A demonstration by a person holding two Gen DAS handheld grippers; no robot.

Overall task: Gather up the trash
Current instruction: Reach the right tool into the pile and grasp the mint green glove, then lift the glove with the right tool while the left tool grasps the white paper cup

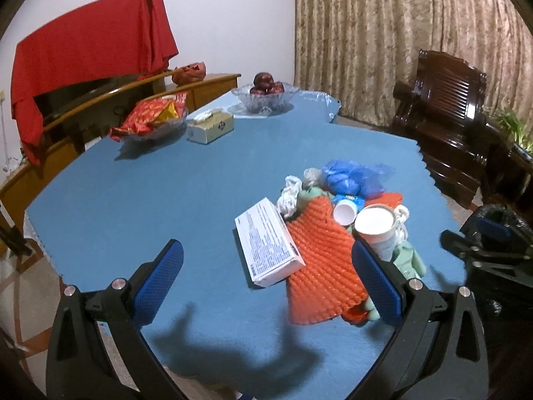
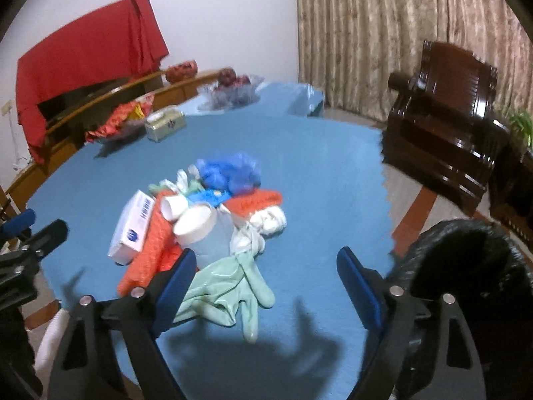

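A trash pile lies on the blue table: a white carton, an orange foam net, a paper cup, a blue plastic bag and crumpled tissue. My left gripper hovers open over the carton and net, touching neither. In the right wrist view a pale green glove lies at the pile's near edge, beside the cup and carton. My right gripper is open above the glove, with nothing gripped. A black-lined trash bin stands right of it.
At the table's far end sit a glass bowl of red fruit, a tissue box and a dish of red snack packets. A dark wooden chair stands to the right. A red cloth drapes a cabinet behind.
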